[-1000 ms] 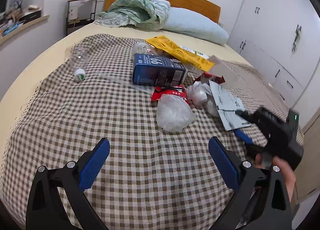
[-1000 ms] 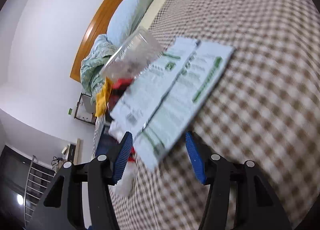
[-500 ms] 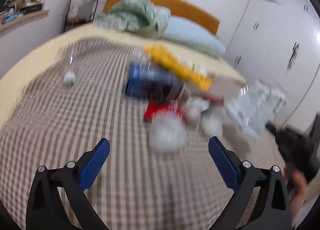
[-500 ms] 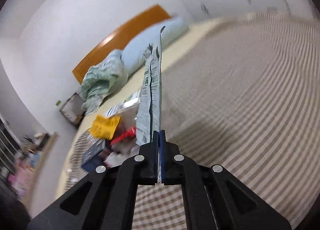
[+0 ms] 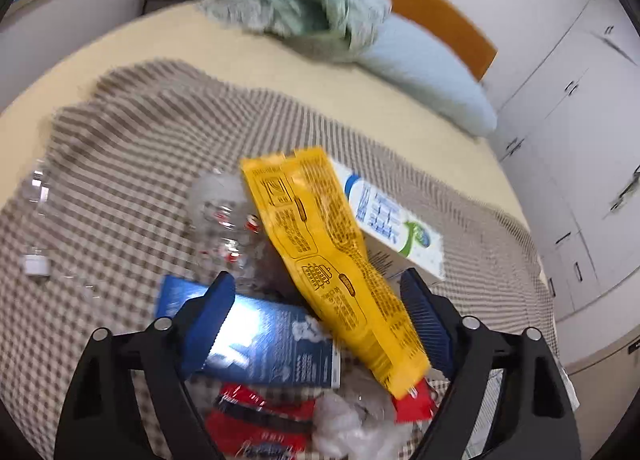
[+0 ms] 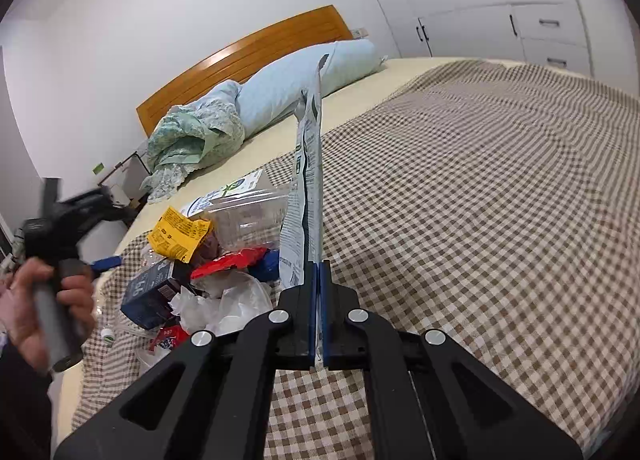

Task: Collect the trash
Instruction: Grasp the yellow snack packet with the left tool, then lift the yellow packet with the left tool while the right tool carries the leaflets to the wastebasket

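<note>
Right gripper (image 6: 319, 280): fingers clamped fully together on the bottom edge of a printed paper leaflet (image 6: 306, 196). The sheet stands edge-on straight up from the fingers, thin, creased, lifted clear of the bed. Step in hand, by judgement: first piece picked, second pick being set up.

Left gripper (image 5: 320, 316): fingers wide but closing, nothing pinched yet. Between them sits the yellow snack bag (image 5: 328, 256), crinkly foil-type film, long and flat, lying diagonally across the pile. Its lower end is nearest the right-side finger, no contact visible.

Under and just behind the left fingers: blue carton (image 5: 268, 340), rigid glossy cardboard, boxy. Below the fingers: red wrapper (image 5: 256, 416), and a crumpled white plastic bag (image 5: 352, 424), soft and shapeless. Just beyond the fingers: crushed clear plastic bottle (image 5: 224, 220), thin and springy, and a white carton (image 5: 388, 224) with blue and green print, flat-faced. Well off to the left-side finger: second clear bottle (image 5: 36, 220) with a white cap.

All of it lies on a brown-and-white checked blanket (image 6: 480, 200), woven and soft, so things will sink and shift under push. Far end: pale blue pillow (image 6: 304, 80), green quilt (image 5: 296, 8), wooden headboard (image 6: 248, 56).

Next move likely needs the left fingers lowered onto the yellow bag and closed across its width. Film is slippery, so a pinch on a fold beats a flat face. No bin in view; drop point unknown.
</note>
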### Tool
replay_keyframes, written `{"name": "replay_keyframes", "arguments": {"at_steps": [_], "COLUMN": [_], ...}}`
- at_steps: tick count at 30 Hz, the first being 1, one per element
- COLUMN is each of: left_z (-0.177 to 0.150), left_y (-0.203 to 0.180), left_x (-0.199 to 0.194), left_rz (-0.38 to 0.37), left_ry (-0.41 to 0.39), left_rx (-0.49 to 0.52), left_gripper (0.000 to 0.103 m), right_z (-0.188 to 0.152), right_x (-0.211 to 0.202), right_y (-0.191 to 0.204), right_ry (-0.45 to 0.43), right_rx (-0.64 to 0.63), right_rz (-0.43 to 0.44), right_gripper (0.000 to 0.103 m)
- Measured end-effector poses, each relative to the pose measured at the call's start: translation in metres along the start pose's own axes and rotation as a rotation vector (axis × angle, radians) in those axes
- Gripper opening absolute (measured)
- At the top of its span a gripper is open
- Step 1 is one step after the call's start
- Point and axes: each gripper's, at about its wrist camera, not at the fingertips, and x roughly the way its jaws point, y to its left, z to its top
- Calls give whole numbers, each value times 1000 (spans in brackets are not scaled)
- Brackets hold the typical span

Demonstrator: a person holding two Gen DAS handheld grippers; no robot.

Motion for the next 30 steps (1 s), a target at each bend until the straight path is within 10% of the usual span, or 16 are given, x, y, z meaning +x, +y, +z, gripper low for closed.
{"name": "replay_keyframes", "arguments": {"at_steps": [10, 18, 30], "left_z": [-2, 4, -1], "left_y": [-26, -13, -28], "left_x": [49, 47, -51], "left_rz": [69, 6, -113], "left_ry": [101, 96, 0], "left_rx": [-24, -116, 30], "left_gripper": [77, 11, 4], "right_z": [4, 4, 12], "right_x": [22, 27, -15], "right_y": [1, 10, 16], "right_ry": [26, 40, -87], "right_rx": [6, -28, -10], "right_rz": [15, 14, 37], "right_gripper": [2, 2, 2]}}
